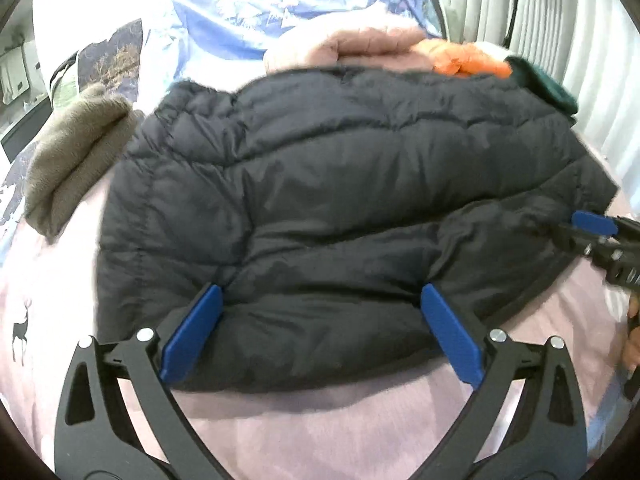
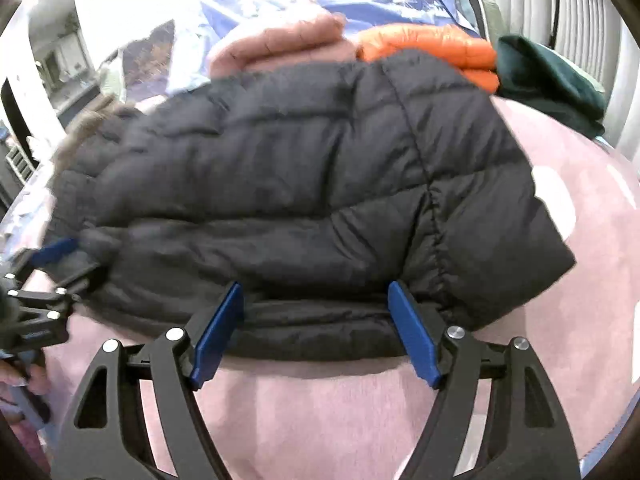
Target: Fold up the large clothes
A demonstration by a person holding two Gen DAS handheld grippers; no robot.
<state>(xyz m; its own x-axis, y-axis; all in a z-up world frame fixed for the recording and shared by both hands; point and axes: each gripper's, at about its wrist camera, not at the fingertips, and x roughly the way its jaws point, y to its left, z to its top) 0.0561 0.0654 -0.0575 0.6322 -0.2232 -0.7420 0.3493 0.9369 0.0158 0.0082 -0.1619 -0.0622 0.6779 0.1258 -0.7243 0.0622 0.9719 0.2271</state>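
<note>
A black quilted puffer jacket (image 1: 328, 208) lies folded on the pink bedsheet (image 1: 320, 432); it also fills the right wrist view (image 2: 304, 200). My left gripper (image 1: 322, 300) is open, its blue pads (image 1: 192, 336) straddling the jacket's near edge. My right gripper (image 2: 316, 296) is open too, its blue pads (image 2: 218, 332) either side of the jacket's near fold. In the left wrist view the right gripper (image 1: 596, 228) shows at the jacket's right edge. In the right wrist view the left gripper (image 2: 52, 256) shows at its left edge.
Behind the jacket lie a folded pink garment (image 1: 360, 48), an orange puffer (image 2: 432, 50) and a dark green garment (image 2: 552, 80). A brown fleece (image 1: 68, 148) sits at the left. A blue patterned cover (image 1: 280, 12) lies further back. Curtains (image 1: 560, 40) hang at the right.
</note>
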